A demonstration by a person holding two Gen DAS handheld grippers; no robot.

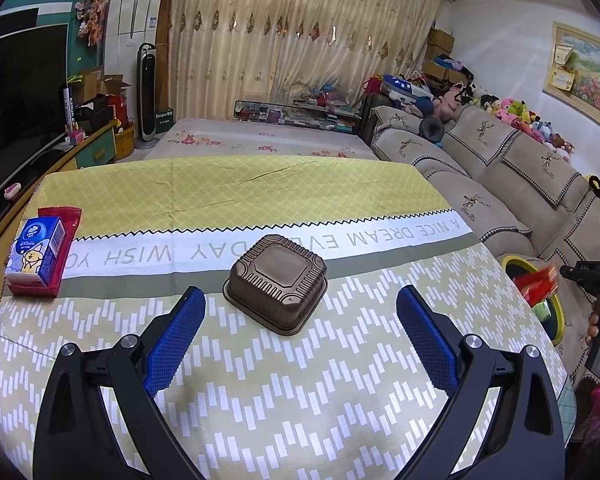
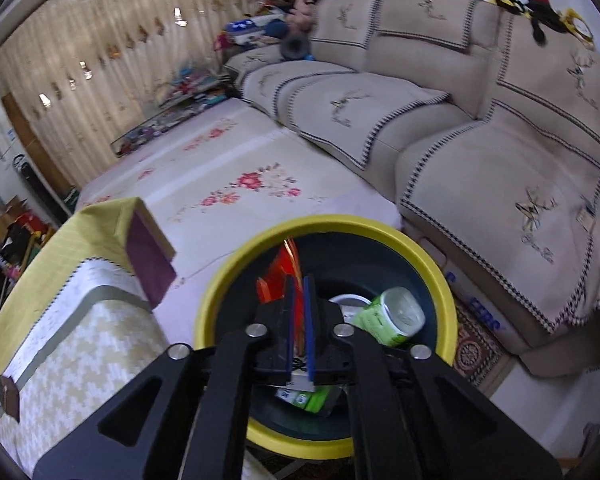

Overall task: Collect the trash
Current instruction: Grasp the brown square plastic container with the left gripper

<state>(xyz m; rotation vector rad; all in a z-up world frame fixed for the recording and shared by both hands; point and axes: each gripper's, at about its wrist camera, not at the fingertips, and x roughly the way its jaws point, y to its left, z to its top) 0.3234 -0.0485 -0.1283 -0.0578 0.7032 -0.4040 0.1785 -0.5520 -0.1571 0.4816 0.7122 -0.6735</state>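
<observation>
A brown plastic tray [image 1: 276, 282] lies upside down on the table, just ahead of my left gripper [image 1: 300, 304], which is open and empty. A blue tissue pack [image 1: 36, 254] sits on a red wrapper [image 1: 62, 236] at the table's left edge. My right gripper [image 2: 298, 280] is shut on a red wrapper [image 2: 286, 268] and holds it over the yellow-rimmed bin [image 2: 228, 276]. A green can [image 2: 388, 316] and green packaging [image 2: 308, 398] lie in the bin. In the left wrist view the bin [image 1: 556, 316] and the right gripper [image 1: 562, 276] with the red wrapper [image 1: 538, 286] show at the right.
The table [image 1: 260, 380] wears a yellow patterned cloth. A beige sofa [image 2: 480, 140] stands right of the bin, and a floral mat [image 2: 228, 184] covers the floor beyond. A TV stand [image 1: 96, 148] runs along the left.
</observation>
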